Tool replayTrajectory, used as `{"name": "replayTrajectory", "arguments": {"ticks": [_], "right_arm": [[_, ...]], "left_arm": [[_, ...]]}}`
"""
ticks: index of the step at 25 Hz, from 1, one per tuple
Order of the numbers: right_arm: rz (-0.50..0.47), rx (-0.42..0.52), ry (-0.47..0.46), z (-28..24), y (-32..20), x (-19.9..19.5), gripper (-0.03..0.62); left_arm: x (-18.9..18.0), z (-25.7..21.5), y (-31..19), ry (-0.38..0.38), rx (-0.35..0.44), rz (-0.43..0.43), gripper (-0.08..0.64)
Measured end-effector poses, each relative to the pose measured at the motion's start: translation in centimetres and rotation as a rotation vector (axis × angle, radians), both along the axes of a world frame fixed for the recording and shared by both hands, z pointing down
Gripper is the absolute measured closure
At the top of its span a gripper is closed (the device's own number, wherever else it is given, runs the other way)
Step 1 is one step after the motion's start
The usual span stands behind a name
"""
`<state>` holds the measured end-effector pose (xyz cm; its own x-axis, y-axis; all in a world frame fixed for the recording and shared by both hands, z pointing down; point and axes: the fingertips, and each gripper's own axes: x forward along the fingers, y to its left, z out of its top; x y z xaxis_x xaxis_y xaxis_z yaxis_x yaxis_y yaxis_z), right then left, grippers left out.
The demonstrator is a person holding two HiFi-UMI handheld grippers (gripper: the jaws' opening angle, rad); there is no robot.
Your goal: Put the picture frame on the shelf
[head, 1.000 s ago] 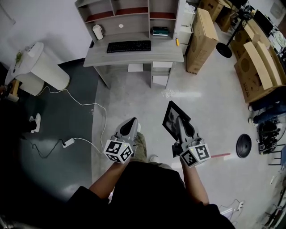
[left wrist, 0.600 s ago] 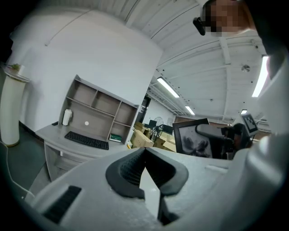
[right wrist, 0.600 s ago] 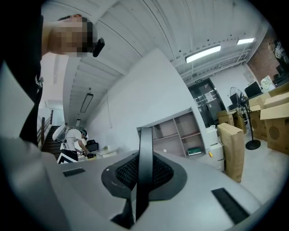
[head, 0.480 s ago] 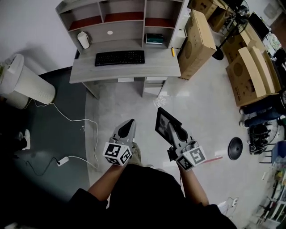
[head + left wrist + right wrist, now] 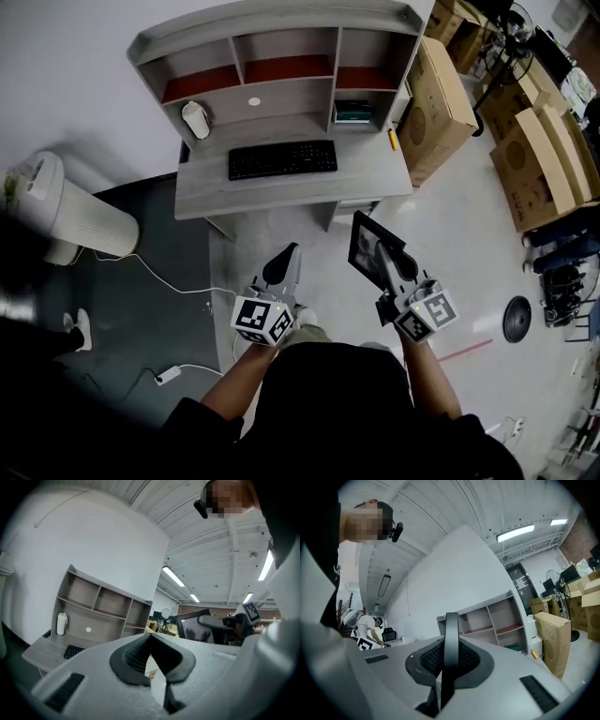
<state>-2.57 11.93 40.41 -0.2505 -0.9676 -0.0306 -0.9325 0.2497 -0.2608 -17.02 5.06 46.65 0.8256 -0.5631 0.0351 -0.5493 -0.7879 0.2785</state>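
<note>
Right gripper (image 5: 384, 255): fingers clamped on the black picture frame (image 5: 364, 244), which shows edge-on and upright between them in the right gripper view. The frame is in the air above the floor, just in front of the bench (image 5: 211, 192), not yet at the shelf (image 5: 281, 45) on top of it. Left gripper (image 5: 287, 255): fingers closed together, empty. A keyboard (image 5: 282, 159) lies on the bench.

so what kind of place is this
Probably an office or lab workroom, partly used for storage: a grey desk with a keyboard and a shelf unit on it, plus big cardboard boxes on the floor beside it.
</note>
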Motion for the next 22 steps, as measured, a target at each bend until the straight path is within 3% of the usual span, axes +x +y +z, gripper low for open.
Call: {"name": "replayTrajectory", "arguments": {"ticks": [4,9,14,22], "right_arm": [[0.01,0.026,-0.041,-0.9,-3.7,-1.3,0.566],[-0.003,0.023,0.0,-0.9,-5.5,-1.3,0.566],[0.004,0.031,-0.005,-0.2,-7.9,0.3,0.566],[-0.016,0.051,-0.013,-0.2,-15.0,5.9,0.566]], "left_arm": [[-0.9,-0.1,-3.3,0.011,0.001,0.016,0.545],[-0.8,1.6,-5.2,0.049,-0.063,0.024,0.545],[0.6,3.9,-6.6,-0.002,-0.07,0.064,0.545],[5.2,3.0,-12.2,-0.021,-0.041,0.067,0.545]]}}
